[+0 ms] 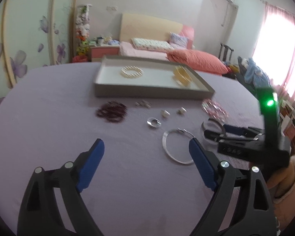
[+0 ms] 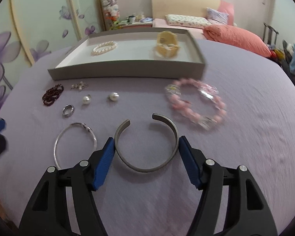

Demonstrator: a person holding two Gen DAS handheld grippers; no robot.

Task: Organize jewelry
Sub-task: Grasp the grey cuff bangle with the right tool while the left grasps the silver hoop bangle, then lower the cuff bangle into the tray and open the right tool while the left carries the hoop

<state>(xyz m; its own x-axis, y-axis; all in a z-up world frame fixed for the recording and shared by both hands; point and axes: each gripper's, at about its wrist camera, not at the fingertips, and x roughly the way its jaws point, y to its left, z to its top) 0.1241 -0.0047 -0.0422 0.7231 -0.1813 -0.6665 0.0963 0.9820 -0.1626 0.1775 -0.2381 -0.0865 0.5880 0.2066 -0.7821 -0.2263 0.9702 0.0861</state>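
A grey tray (image 2: 127,72) at the far side of the purple table holds a pearl bracelet (image 2: 103,47) and a yellow bangle (image 2: 167,46). My right gripper (image 2: 146,143) is open with its blue pads on either side of a grey metal cuff (image 2: 145,167) lying on the cloth. A thin silver bangle (image 2: 58,143) lies left of the cuff and a pink bead bracelet (image 2: 196,102) beyond it. My left gripper (image 1: 146,145) is open and empty above the cloth, with the thin silver bangle (image 1: 167,145) beside its right finger.
On the cloth near the tray lie a dark red bead bracelet (image 2: 52,94), two pearl earrings (image 2: 86,99), a silver ring (image 2: 68,110) and a small clasp piece (image 2: 79,86). A bed with pink bedding (image 1: 196,61) stands behind the table.
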